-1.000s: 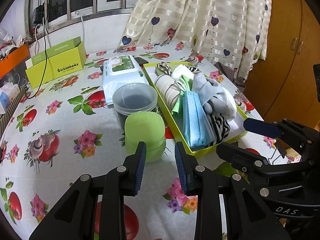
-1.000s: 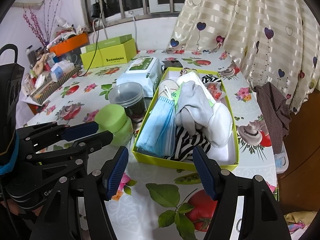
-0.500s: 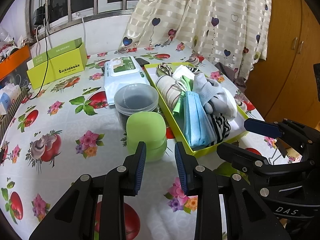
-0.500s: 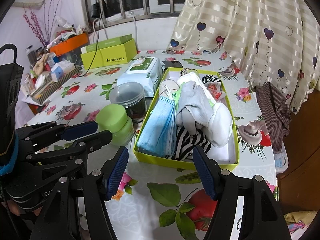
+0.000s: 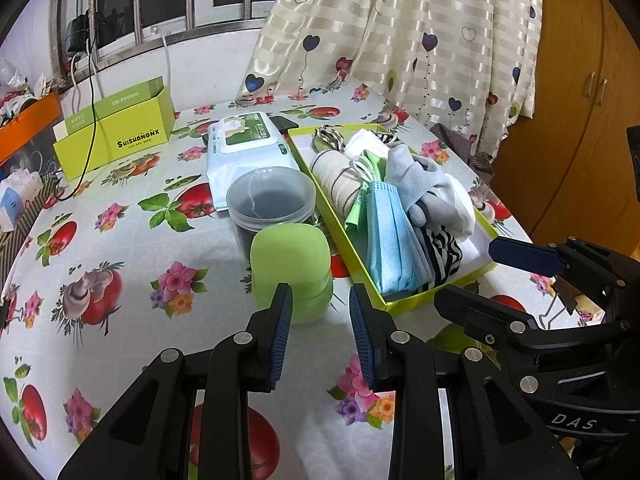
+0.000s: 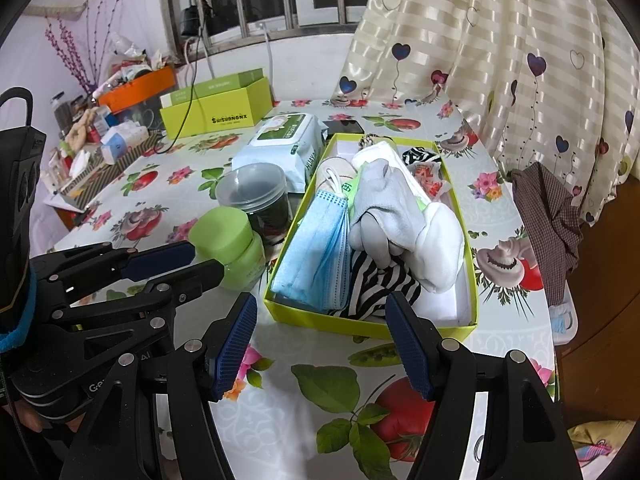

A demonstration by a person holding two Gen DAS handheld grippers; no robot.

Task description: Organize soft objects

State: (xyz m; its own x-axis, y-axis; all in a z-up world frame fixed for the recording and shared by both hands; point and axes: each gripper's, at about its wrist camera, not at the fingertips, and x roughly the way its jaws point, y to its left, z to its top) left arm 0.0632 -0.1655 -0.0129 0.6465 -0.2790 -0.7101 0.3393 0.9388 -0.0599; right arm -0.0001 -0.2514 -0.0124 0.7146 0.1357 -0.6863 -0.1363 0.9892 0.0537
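Observation:
A lime-green cardboard box on the flowered tablecloth is packed with soft things: blue face masks, grey and white socks, a black-and-white striped cloth and a rolled beige cloth. My left gripper hovers open just in front of a green lidded jar, with nothing between its fingers. My right gripper stands wide open before the box's near wall, empty.
A clear plastic tub and a wet-wipes pack sit left of the box. A second green box and clutter stand at the back left. A curtain hangs behind; a checked cloth drapes at the table's right edge.

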